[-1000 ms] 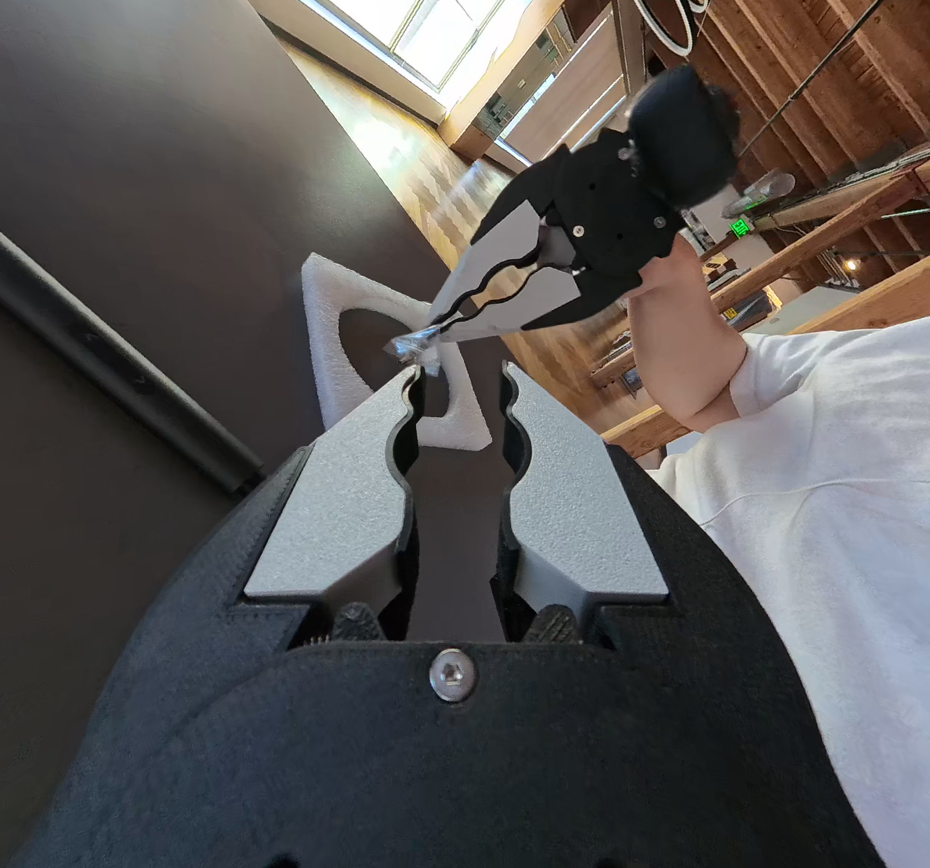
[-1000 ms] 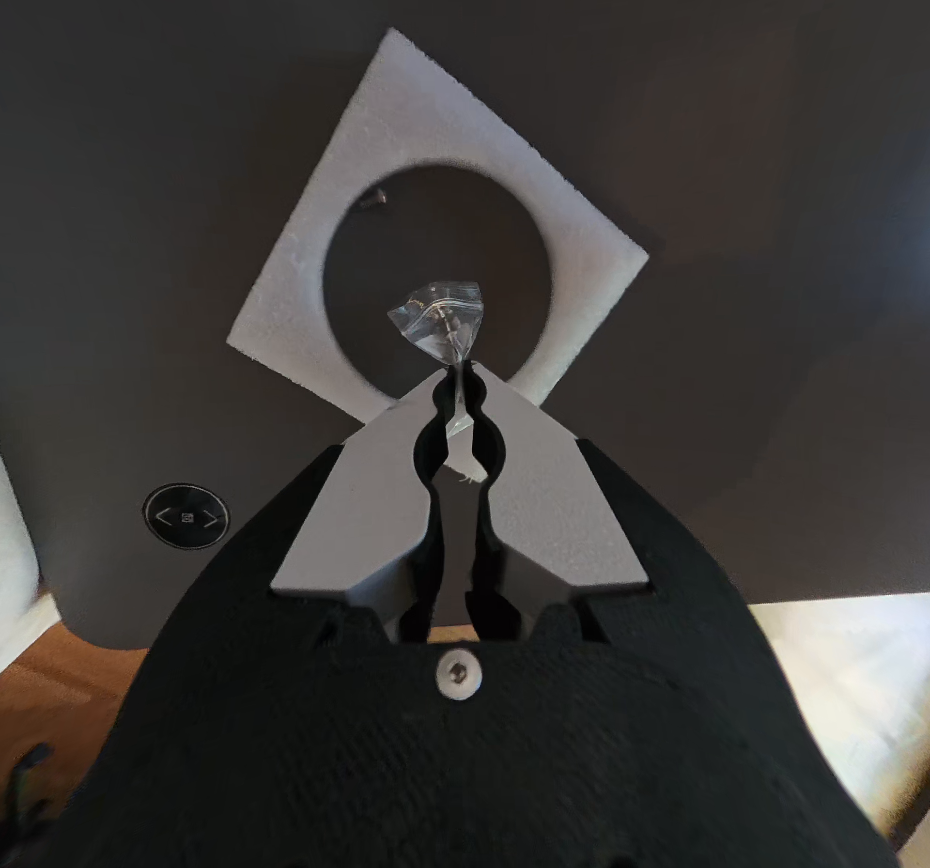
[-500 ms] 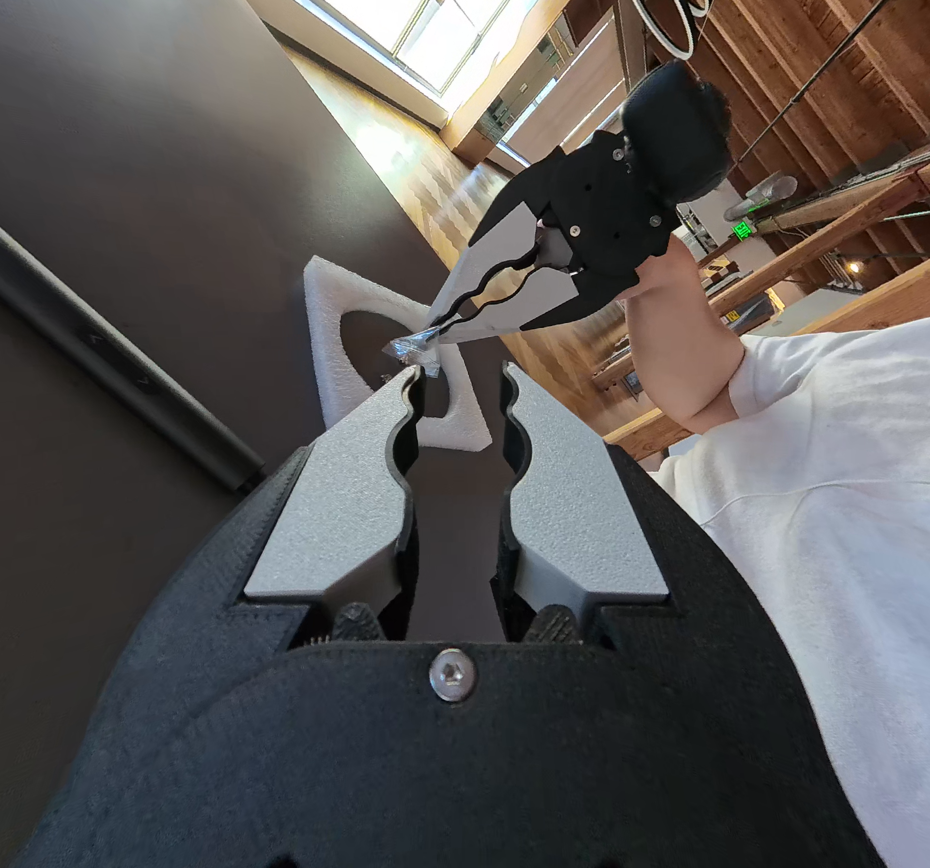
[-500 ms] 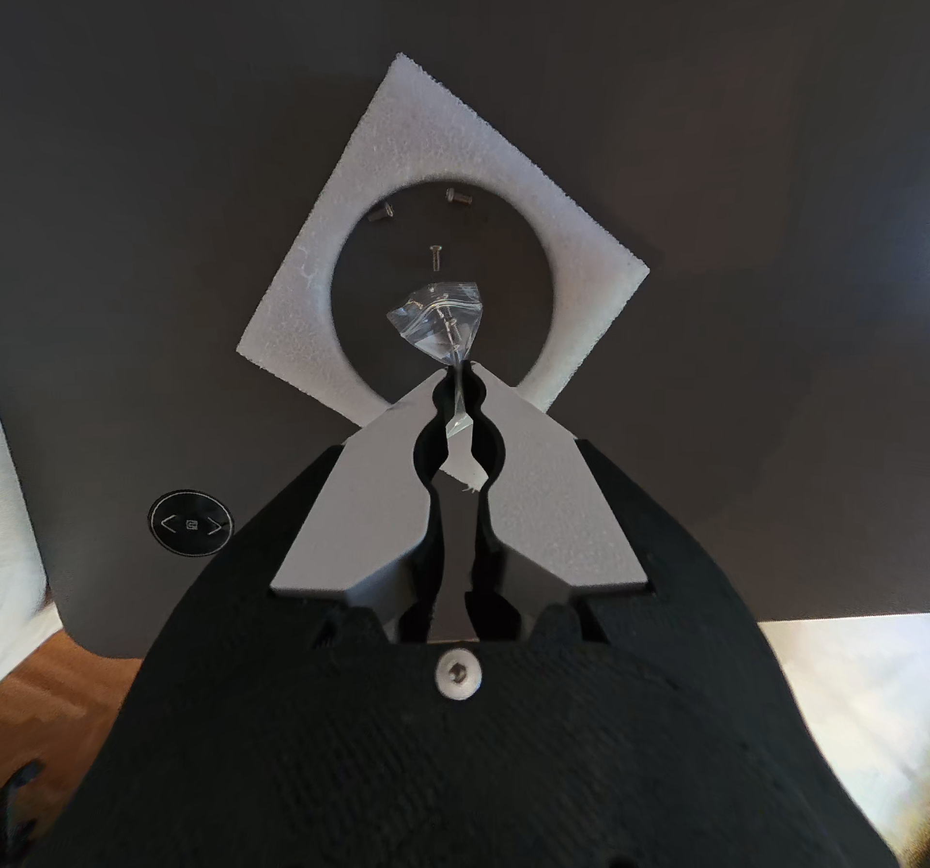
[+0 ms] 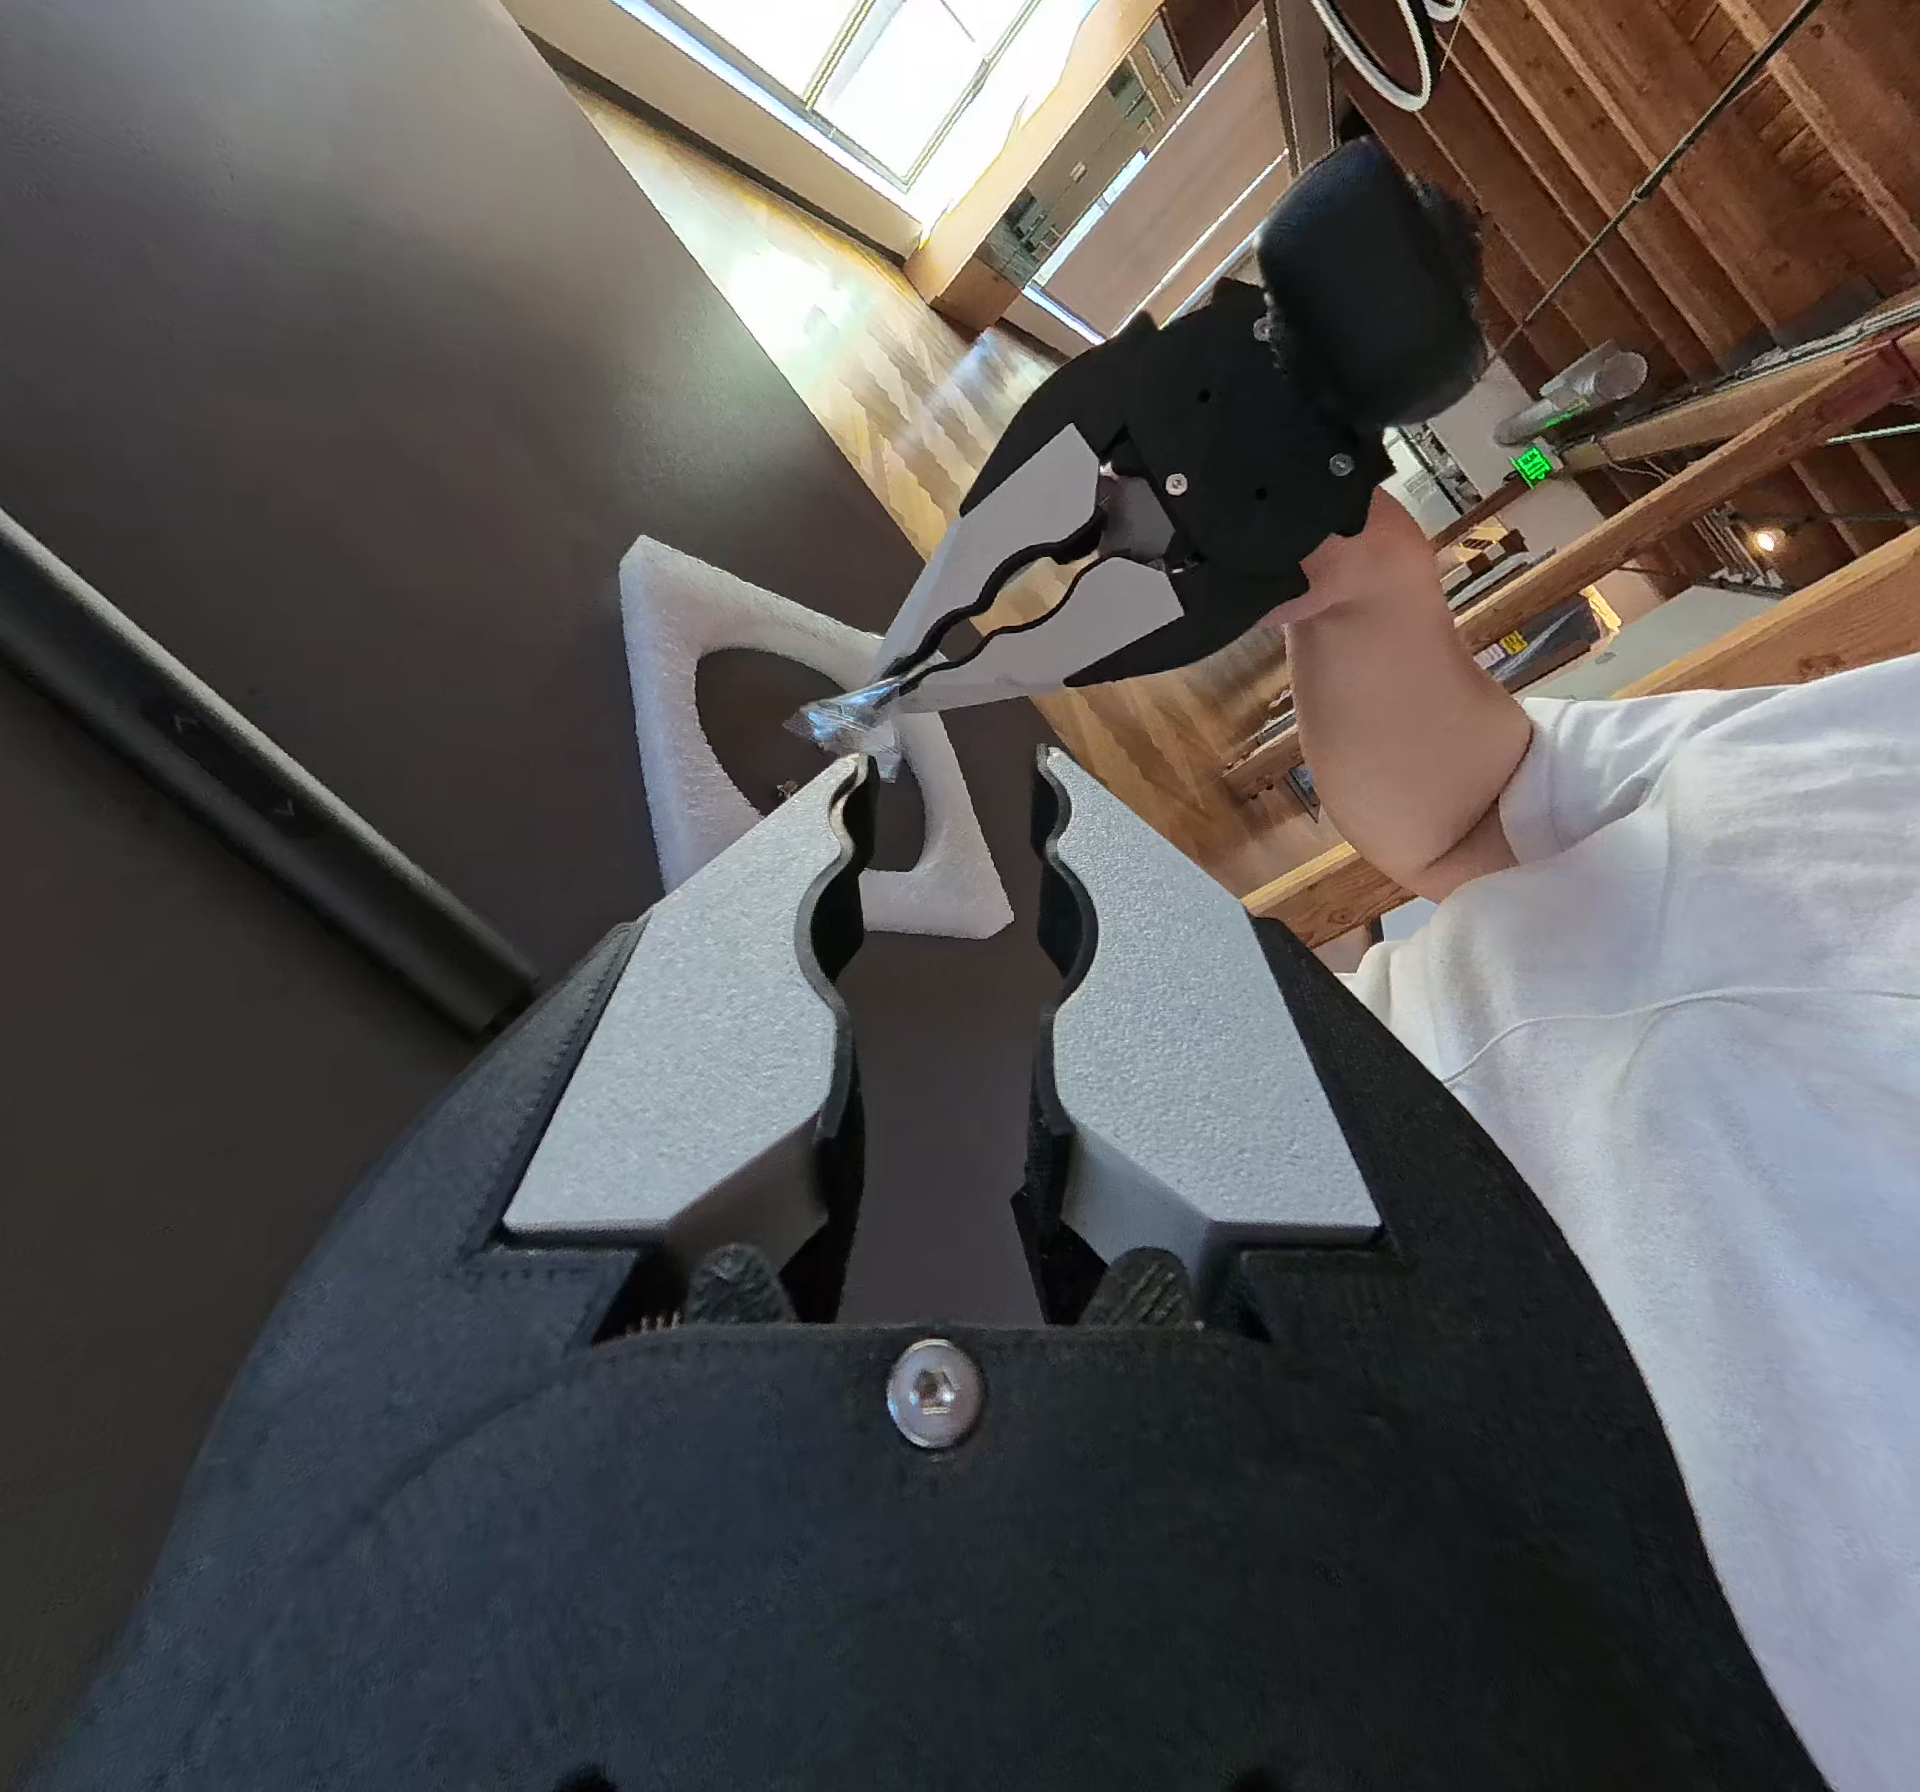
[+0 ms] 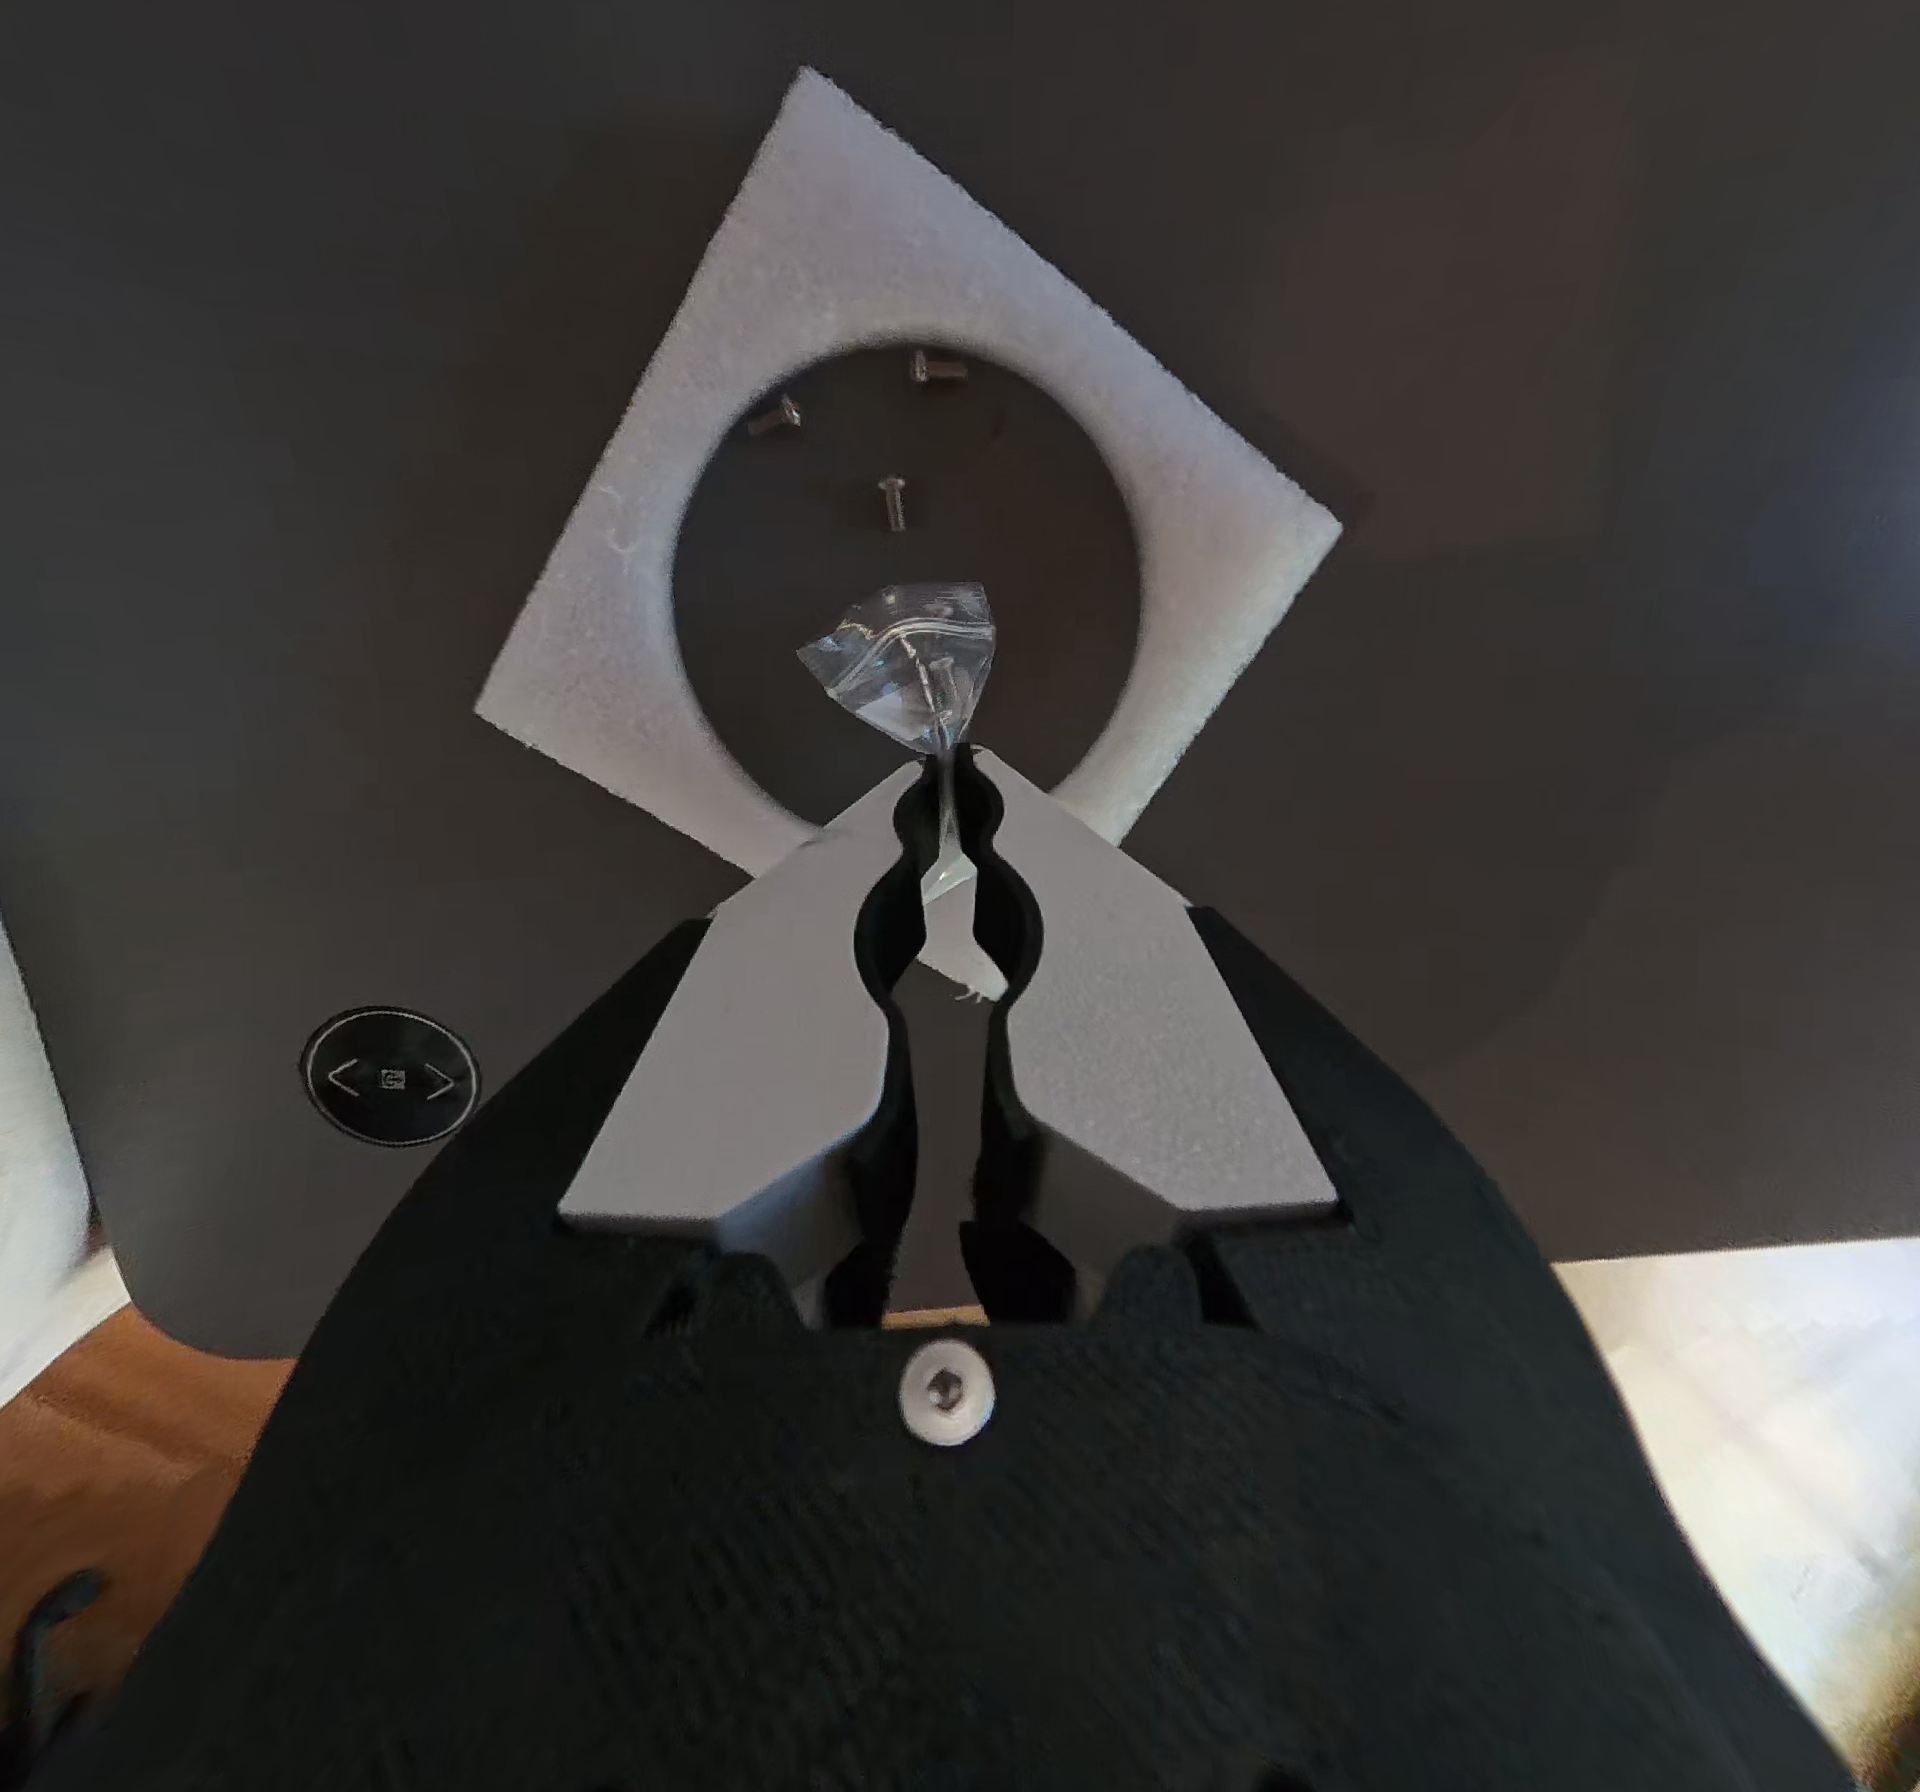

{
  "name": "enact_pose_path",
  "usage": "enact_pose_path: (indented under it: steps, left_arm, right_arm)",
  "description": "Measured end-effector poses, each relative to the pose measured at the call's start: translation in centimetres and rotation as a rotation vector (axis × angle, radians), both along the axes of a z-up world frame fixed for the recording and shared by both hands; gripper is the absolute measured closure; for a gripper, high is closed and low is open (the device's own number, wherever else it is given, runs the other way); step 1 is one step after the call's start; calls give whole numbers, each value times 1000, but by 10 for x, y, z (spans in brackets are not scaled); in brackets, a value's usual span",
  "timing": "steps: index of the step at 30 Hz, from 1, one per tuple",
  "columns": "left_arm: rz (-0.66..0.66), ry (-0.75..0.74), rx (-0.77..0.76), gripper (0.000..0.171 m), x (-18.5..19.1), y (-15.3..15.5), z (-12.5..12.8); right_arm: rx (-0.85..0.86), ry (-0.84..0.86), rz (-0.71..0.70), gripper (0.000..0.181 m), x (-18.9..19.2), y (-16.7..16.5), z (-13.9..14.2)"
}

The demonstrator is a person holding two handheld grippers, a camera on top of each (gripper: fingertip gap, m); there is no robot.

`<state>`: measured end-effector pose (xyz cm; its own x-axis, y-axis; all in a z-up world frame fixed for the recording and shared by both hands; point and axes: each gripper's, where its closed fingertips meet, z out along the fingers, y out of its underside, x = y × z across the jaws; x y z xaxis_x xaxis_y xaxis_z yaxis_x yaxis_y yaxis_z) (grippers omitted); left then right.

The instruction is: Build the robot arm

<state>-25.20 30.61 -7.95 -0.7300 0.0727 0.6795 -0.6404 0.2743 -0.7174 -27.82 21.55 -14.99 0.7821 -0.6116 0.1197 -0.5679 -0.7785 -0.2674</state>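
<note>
The right gripper is clenched on a small clear bag with a screw or two inside, holding it above the round hole of a white foam square on the dark tabletop; three screws lie loose in that hole, beyond the bag. The left gripper hangs released just beside the bag, jaws parted, grasping nothing; a round button sits near the tabletop's edge.

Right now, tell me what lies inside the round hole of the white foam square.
Three small screws lie loose on the dark table inside the foam square. The right gripper and its clear bag cover the hole's near part.
</note>
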Motion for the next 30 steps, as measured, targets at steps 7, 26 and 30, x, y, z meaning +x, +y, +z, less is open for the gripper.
enact_pose_path:
  steps: [7, 26, 30]
  left_arm:
    - [13, 3, 0, 143, 2, 3, -1]
    - [-7, -31, 6, 146, -4, -27, 3]
    - [-39, -94, -8, 144, -10, -39, 20]
  right_arm:
    - [-3, -11, 22, 180, 0, 2, 1]
    - [846, -424, -194, 180, 11, 20, 59]
    - [1010, -489, -220, 179, 10, 23, 75]
